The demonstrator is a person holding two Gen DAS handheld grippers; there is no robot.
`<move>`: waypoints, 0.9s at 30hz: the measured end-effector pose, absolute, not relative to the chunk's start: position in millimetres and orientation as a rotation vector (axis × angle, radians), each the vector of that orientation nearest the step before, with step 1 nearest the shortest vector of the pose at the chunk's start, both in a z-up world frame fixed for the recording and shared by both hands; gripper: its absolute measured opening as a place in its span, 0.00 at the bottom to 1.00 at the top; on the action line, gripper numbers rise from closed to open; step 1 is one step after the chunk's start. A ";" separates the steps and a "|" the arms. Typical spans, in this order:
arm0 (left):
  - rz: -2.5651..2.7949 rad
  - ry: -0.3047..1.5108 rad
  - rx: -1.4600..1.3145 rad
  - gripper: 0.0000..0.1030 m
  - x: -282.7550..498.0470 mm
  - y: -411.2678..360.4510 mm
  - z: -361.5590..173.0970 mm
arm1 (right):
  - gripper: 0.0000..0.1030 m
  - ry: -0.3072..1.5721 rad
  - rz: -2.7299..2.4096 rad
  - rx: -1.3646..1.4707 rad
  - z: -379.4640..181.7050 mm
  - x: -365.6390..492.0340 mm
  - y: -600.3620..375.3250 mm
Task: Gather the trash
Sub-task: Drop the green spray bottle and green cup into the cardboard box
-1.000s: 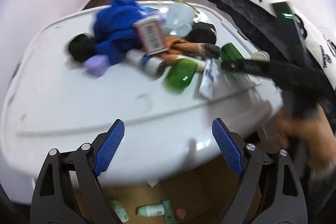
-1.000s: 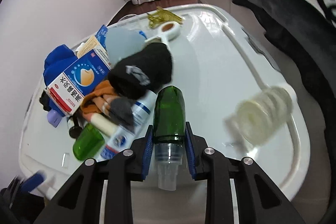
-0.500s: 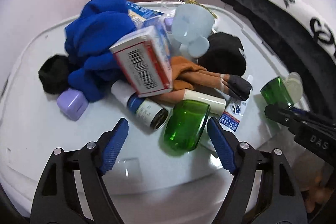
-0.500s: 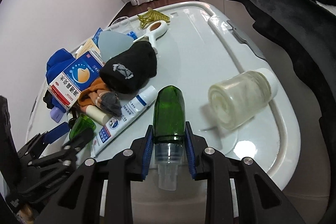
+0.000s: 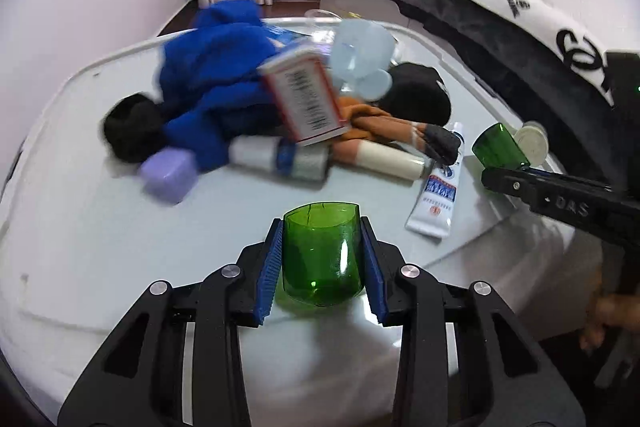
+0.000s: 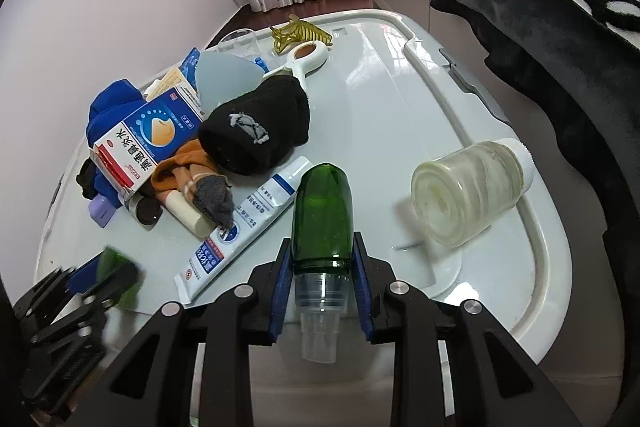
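- Left gripper (image 5: 323,257): jaws closing, blue pads against the sides of a green cup (image 5: 321,254)
- Right gripper (image 6: 322,283): jaws clamped on a green bottle (image 6: 323,217) above the white lid (image 6: 384,99)

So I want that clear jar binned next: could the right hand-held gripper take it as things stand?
Probably not yet. The clear jar lies unobstructed just right of the right hand-held gripper, but its jaws are shut on the green bottle, which must go first.
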State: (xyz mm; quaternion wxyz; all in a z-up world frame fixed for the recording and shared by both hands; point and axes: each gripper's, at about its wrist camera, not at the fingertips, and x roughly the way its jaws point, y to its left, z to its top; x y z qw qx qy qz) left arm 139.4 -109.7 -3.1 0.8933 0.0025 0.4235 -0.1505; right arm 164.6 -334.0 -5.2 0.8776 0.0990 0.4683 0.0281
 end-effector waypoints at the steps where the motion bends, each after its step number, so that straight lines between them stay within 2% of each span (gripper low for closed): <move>1: -0.313 0.876 -0.006 0.35 134.2 -103.0 -1.4 | 0.27 0.975 0.061 0.210 -5.0 164.2 -333.1; 14: -0.223 0.856 -0.058 0.35 85.0 -53.6 13.6 | 0.27 0.870 0.144 0.248 18.7 131.2 -309.9; 20: -0.238 0.887 -0.077 0.35 22.6 -39.6 21.5 | 0.27 0.837 0.267 0.270 37.2 51.7 -279.1; 24: -0.251 0.965 -0.055 0.35 -21.3 -34.5 6.6 | 0.27 0.906 0.325 0.222 17.2 0.7 -246.9; 27: -0.255 1.051 -0.048 0.35 -34.1 -26.6 -12.9 | 0.27 1.024 0.379 0.204 -9.4 -18.0 -223.2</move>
